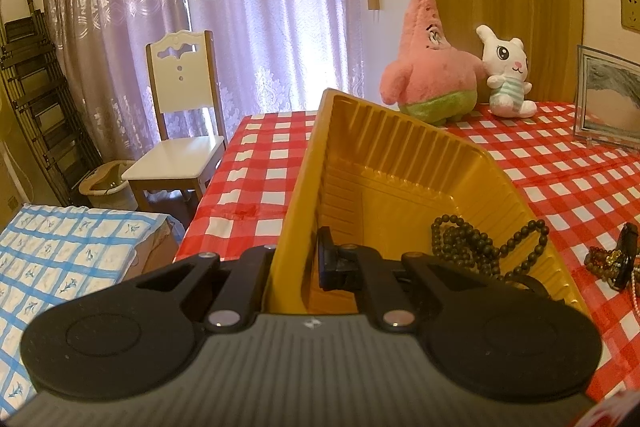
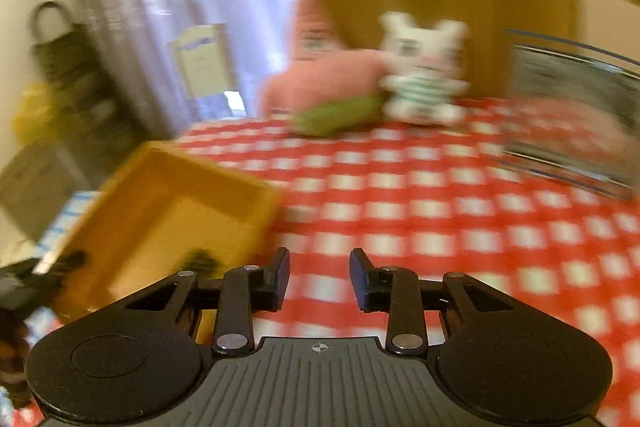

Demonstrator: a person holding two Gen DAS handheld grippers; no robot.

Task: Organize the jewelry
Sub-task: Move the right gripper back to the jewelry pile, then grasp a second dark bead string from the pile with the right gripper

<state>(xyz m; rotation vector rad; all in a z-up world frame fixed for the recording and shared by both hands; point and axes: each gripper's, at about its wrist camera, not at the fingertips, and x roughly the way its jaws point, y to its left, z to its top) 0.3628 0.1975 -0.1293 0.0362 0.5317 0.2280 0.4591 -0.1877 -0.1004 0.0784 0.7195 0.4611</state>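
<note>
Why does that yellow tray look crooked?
The left gripper is shut on the tray's wall, tipping it up off the table. The dark beads have bunched in its low end. More jewelry lies outside on the cloth.

Backlit lilac curtains [image 1: 224, 7] behind a white chair [image 1: 182, 115]

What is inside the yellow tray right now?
The yellow tray holds one strand of dark beads, draped over its right wall. The left gripper is shut on the tray's left wall, and its body hides the nearest part of the floor.
</note>
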